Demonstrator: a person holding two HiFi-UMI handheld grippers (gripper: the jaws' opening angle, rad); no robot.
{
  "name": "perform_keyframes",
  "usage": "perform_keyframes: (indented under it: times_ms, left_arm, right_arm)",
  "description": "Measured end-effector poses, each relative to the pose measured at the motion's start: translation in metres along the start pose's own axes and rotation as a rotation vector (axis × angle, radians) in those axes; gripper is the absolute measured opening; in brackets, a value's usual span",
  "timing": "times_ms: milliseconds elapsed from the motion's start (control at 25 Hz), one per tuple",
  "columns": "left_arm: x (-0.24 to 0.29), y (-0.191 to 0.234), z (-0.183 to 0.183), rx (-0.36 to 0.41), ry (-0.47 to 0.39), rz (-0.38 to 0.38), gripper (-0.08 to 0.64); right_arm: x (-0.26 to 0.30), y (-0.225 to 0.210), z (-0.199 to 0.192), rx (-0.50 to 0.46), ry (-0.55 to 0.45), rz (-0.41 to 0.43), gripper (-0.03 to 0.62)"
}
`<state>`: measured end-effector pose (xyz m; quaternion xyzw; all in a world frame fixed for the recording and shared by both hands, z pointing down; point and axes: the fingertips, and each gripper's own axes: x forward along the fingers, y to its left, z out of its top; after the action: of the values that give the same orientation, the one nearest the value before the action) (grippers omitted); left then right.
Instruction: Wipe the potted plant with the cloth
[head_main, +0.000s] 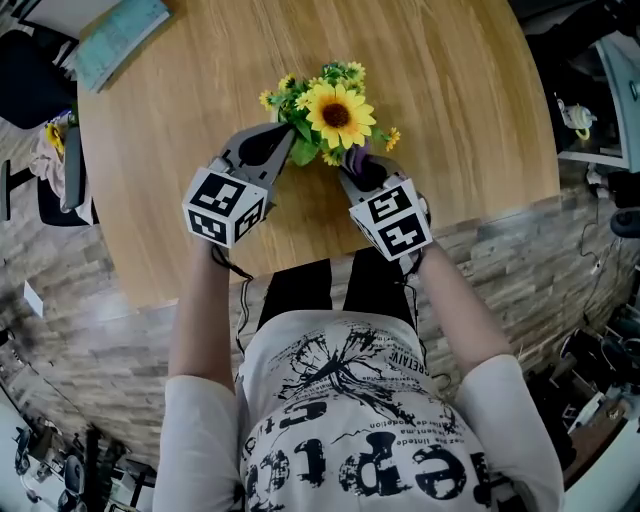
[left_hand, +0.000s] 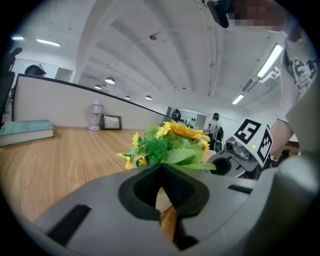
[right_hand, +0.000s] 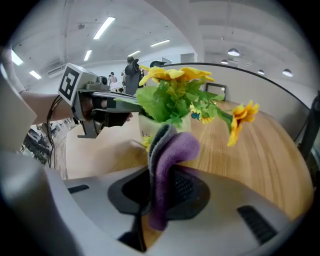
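Potted plant (head_main: 338, 115): is standing on the table (head_main: 450, 120) near the person's edge, between the two tongs. The head view is giving only its sunflower and leaves from above.
Pot (right_hand: 145, 125): white, is showing under the leaves in the right gripper view alone.
Cloth (right_hand: 167, 160): purple and grey, is sticking up folded, just beside the pot. The head view is catching only a purple scrap (head_main: 356, 158) by the flowers.
Right tongs (right_hand: 162, 175): are clenching the cloth between their pads.
Left tongs (left_hand: 161, 169): are sitting clenched, jaws together, with the tips at the plant's leaves (left_hand: 170, 142). From the right gripper view they (right_hand: 127, 102) are reaching into the foliage. Whether a leaf is pinched is not clear.
Book (head_main: 120, 35): teal, is lying at the far table edge. It is appearing in the head view and the left gripper view (left_hand: 25, 132) only.
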<state>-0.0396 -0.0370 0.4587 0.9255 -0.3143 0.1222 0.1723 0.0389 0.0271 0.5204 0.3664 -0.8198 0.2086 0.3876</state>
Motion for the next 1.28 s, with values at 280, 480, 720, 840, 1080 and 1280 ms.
perform_keyframes:
  times_ms: [280, 480, 720, 840, 1080, 1280]
  left_arm:
    - [0.0, 0.0, 0.0, 0.009, 0.018, -0.041, 0.002]
    - [0.001, 0.001, 0.002, 0.001, 0.014, -0.068, 0.002]
    - [0.0, 0.0, 0.0, -0.008, 0.014, -0.098, 0.002]
    - [0.0, 0.0, 0.0, 0.002, 0.017, -0.11, 0.002]
    - [0.002, -0.001, -0.001, 0.014, 0.028, -0.124, 0.002]
    - [0.001, 0.0, -0.001, 0.014, 0.031, -0.115, 0.002]
  right_arm:
    - [0.008, 0.04, 0.012, 0.015, 0.004, 0.089, 0.075]
    - [0.02, 0.069, 0.025, -0.082, -0.015, 0.154, 0.075]
    - [0.028, 0.073, 0.035, -0.001, -0.024, 0.201, 0.076]
    - [0.032, 0.079, 0.041, 0.027, -0.028, 0.243, 0.075]
    - [0.04, 0.093, 0.05, 0.071, -0.014, 0.309, 0.075]
    - [0.033, 0.091, 0.044, 0.172, 0.063, 0.317, 0.074]
